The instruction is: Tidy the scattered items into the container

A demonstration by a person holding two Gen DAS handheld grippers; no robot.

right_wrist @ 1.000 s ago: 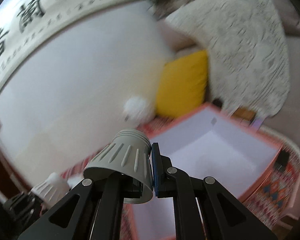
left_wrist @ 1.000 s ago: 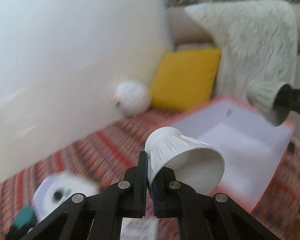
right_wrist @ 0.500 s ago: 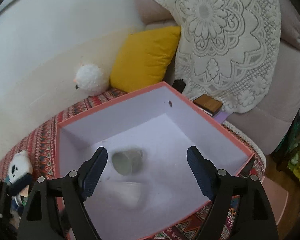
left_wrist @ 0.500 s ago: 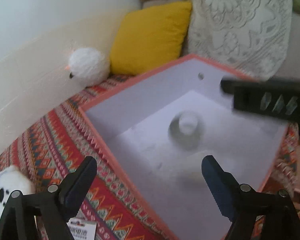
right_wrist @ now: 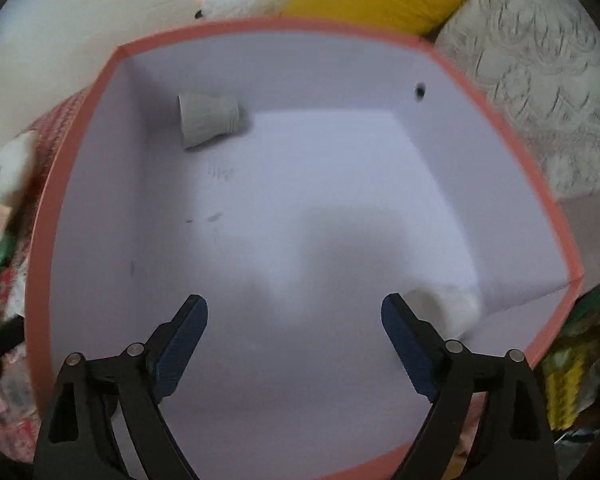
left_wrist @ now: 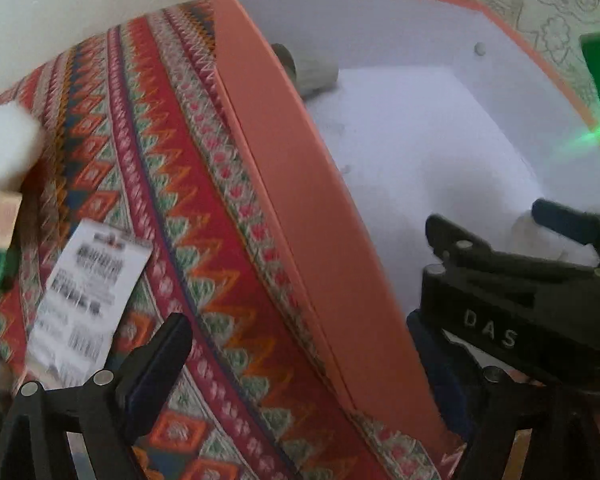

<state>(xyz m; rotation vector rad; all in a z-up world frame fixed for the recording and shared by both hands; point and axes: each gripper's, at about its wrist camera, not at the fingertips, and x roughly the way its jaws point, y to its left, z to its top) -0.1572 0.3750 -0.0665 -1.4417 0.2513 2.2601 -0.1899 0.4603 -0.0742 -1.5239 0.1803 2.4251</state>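
Both tongs gape wide and empty — the right tongs (right_wrist: 294, 340) over the pink box (right_wrist: 40, 240), the left tongs (left_wrist: 300, 364) straddling its wall. Inside, a grey ribbed cup (right_wrist: 208, 120) lies tipped in the far corner; a white cup (right_wrist: 456, 308) lies near the right wall.

Grey cup (right_wrist: 209, 119) sideways (inside box (right_wrist: 452, 76)).

1. Soft, even daylight; my box (right_wrist: 340, 208) interior reads pale lilac, bright.
2. My jaws cast a diffuse shadow on the box floor, right wrist view.
3. Green flare streak at the right edge, left wrist view.
4. Paper tag (left_wrist: 88, 296) and white plush (left_wrist: 4, 148) motion-blurred.
5. Strong fisheye bending; dark corners in the right wrist view.
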